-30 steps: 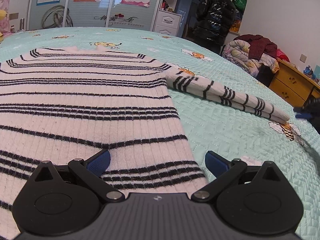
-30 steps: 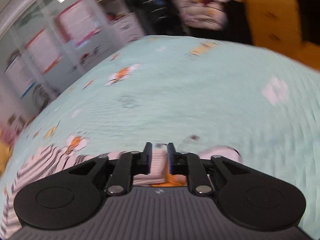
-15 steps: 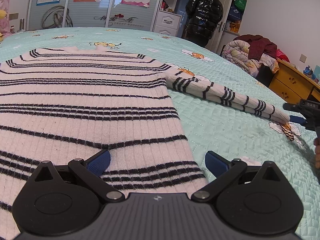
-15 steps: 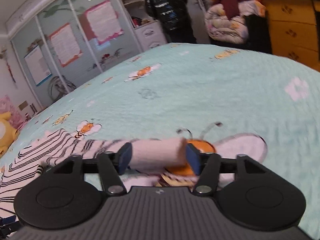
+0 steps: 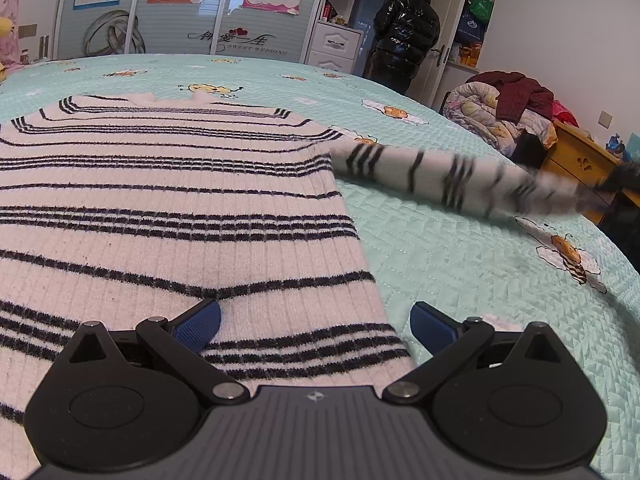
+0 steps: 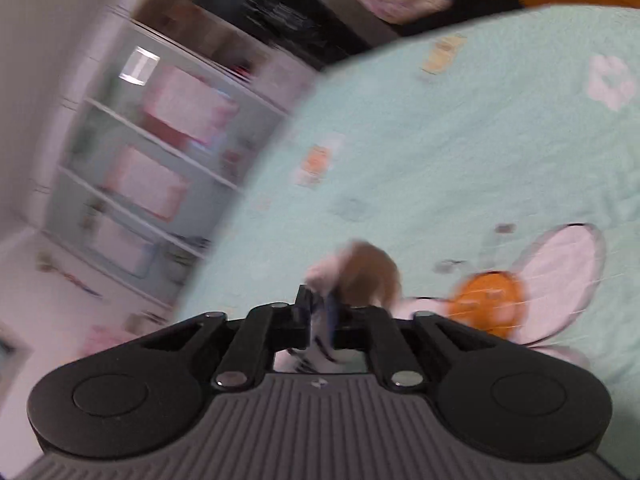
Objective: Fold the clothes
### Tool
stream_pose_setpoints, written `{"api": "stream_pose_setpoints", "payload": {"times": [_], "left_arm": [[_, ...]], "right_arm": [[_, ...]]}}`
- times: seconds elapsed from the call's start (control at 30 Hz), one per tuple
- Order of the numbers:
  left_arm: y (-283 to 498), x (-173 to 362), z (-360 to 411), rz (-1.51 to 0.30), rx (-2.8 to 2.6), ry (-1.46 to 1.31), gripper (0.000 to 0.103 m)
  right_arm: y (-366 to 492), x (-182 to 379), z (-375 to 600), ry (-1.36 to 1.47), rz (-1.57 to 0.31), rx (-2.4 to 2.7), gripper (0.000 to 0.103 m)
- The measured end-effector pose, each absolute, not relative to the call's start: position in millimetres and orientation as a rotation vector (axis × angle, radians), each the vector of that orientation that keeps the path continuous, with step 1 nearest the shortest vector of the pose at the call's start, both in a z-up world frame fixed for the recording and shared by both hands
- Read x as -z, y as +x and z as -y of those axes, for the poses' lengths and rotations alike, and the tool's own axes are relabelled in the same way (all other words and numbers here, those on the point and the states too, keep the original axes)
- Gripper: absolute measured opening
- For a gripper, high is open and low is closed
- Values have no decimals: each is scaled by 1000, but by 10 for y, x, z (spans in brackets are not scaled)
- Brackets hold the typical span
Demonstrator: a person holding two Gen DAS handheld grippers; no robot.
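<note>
The left tongs (image 5: pixel 314 322) are standing wide open and are pointing forward and a little downward; the two blue pads (image 5: pixel 198 326) are well apart, and nothing is pressed between them. The right tongs (image 6: pixel 322 312) have just been closing, and their jaws are now pinching the sleeve cuff (image 6: pixel 352 270) of the sweater between them. In the left wrist view the right tongs are appearing only as a dark blur at the far right edge.

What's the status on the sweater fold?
Left gripper open over sweater hem. Right gripper just closed on sleeve cuff. Nothing in the way.
</note>
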State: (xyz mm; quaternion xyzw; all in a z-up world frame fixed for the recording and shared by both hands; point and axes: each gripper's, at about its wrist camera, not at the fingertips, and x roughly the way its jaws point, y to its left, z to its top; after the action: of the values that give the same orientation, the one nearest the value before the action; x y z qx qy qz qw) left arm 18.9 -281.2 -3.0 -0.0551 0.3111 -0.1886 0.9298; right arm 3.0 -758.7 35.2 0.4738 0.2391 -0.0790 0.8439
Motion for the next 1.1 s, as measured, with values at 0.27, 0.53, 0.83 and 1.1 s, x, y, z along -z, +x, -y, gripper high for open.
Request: {"api": "stream_pose_setpoints", "payload": {"times": [0.27, 0.53, 0.83, 1.1], "left_arm": [[188, 27, 2812, -637, 386, -115, 103], [187, 32, 2807, -635, 386, -113, 103], [188, 32, 2814, -635, 386, -111, 103], [187, 30, 2815, -636, 386, -112, 103]], "right_arm": [[-196, 65, 7484, 848, -530, 245, 31], [186, 117, 7142, 668, -533, 207, 55], [502, 41, 6990, 752, -550, 224, 10], [-521, -80, 7154, 1305, -531, 87, 16]]}}
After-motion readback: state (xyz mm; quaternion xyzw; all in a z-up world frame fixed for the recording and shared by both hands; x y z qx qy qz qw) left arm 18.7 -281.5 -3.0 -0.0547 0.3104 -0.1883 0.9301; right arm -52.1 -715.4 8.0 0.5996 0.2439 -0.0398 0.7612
